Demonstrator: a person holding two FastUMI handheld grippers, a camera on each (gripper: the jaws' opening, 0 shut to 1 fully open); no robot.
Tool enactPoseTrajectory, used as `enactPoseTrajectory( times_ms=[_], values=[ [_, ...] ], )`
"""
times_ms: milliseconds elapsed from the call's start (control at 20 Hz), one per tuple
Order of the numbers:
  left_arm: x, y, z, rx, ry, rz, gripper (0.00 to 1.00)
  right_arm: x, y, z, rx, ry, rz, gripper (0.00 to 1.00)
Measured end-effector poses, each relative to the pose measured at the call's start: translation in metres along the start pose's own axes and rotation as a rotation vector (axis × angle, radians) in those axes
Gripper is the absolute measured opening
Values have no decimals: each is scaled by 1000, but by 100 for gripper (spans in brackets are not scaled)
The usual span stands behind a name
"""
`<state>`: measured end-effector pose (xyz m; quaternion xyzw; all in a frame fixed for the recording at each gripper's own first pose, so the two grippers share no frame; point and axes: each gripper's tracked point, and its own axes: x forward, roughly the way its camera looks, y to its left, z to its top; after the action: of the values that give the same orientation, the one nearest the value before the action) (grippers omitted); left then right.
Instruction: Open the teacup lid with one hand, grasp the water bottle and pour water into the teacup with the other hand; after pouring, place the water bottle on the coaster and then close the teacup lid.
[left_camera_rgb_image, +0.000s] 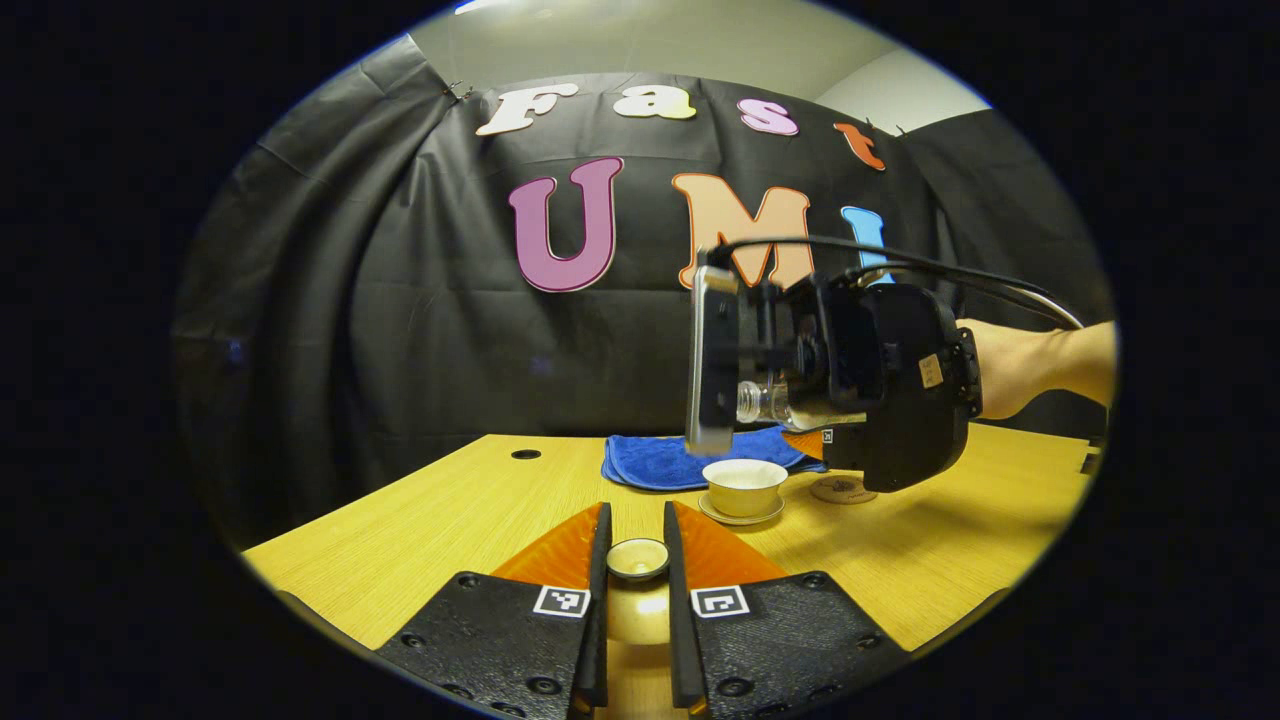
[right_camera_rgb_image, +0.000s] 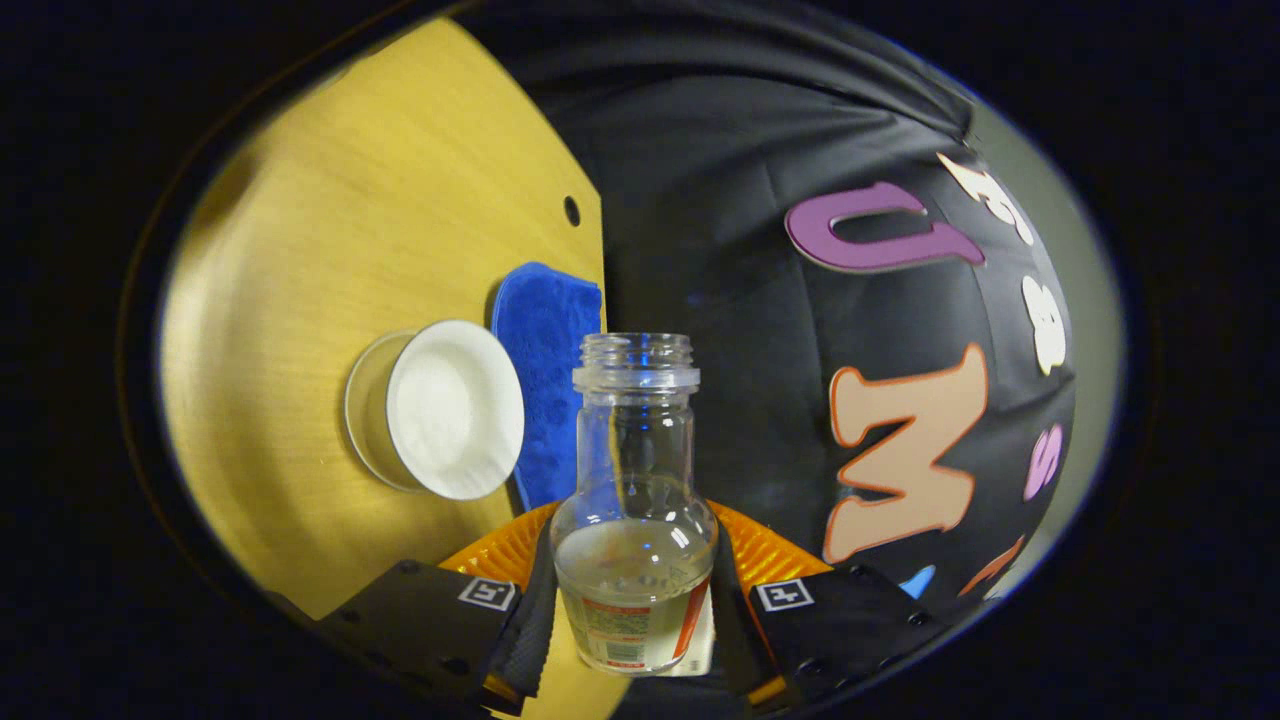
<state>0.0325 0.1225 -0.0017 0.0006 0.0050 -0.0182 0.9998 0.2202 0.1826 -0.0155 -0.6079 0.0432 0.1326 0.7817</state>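
Right gripper (right_camera_rgb_image: 630, 625) clamps the water bottle (right_camera_rgb_image: 634, 500), tipped sideways above the open teacup (left_camera_rgb_image: 744, 486) on its saucer; left gripper (left_camera_rgb_image: 637, 560) pinches the lid (left_camera_rgb_image: 637, 558) over the table (left_camera_rgb_image: 420, 530). Pouring is under way, I judge; tilt further next. Any stream is indiscernible; the coaster (left_camera_rgb_image: 835, 491) is half hidden.

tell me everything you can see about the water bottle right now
The water bottle is small, of clear glass or plastic, with a threaded open neck and no cap, a rounded shoulder and a printed label low on its body. It holds some clear water. The right tongs are shut on its lower body. In the left gripper view it is tipped on its side, mouth toward the open teacup, above the table.
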Motion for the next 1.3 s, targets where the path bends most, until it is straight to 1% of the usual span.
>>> enactPoseTrajectory(
  times_ms=[100, 200, 300, 350, 400, 500, 550, 600, 650, 750, 800, 1050, 1100, 1150, 1300],
  values=[
    [-1, 1, -1, 0, 0, 0, 22, 2, -6, -4, 230, -6, 20, 74],
    [1, 1, -1, 0, -1, 3, 22, 8, -13, -16, 483, -15, 21, 73],
    [-1, 1, -1, 1, -1, 3, 22, 14, -12, -38, 717, -17, 7, 72],
    [0, 1, -2, 1, -1, 3, 22, 16, -14, -45, 822, -17, -3, 70],
    [-1, 1, -1, 1, -2, 3, 22, 17, -24, -51, 911, -21, -24, 72],
    [1, 1, -1, 1, -2, 3, 22, 15, -33, -63, 1062, -39, -66, 73],
    [0, 1, -2, 1, -2, 4, 22, 10, -31, -74, 1122, -48, -82, 70],
    [0, 2, -2, 1, -2, 6, 22, 7, -33, -79, 1172, -62, -94, 72],
    [0, 2, -2, 1, -2, 7, 22, 4, -34, -87, 1210, -72, -117, 71],
    [1, 3, -2, 2, -2, 8, 22, 1, -35, -99, 1250, -88, -180, 72],
    [1, 3, -2, 1, -2, 9, 22, 0, -31, -102, 1260, -89, -190, 71],
    [0, 3, -3, 1, -2, 11, 22, 1, -20, -109, 1326, -107, -188, 72],
    [0, 3, -2, 1, -2, 11, 22, 2, -17, -111, 1327, -102, -186, 71],
    [0, 3, -3, 1, -2, 11, 22, 2, -16, -112, 1320, -94, -186, 72],
    [0, 3, -3, 1, -2, 11, 22, 3, -8, -114, 1320, -98, -183, 72]
  ],
)
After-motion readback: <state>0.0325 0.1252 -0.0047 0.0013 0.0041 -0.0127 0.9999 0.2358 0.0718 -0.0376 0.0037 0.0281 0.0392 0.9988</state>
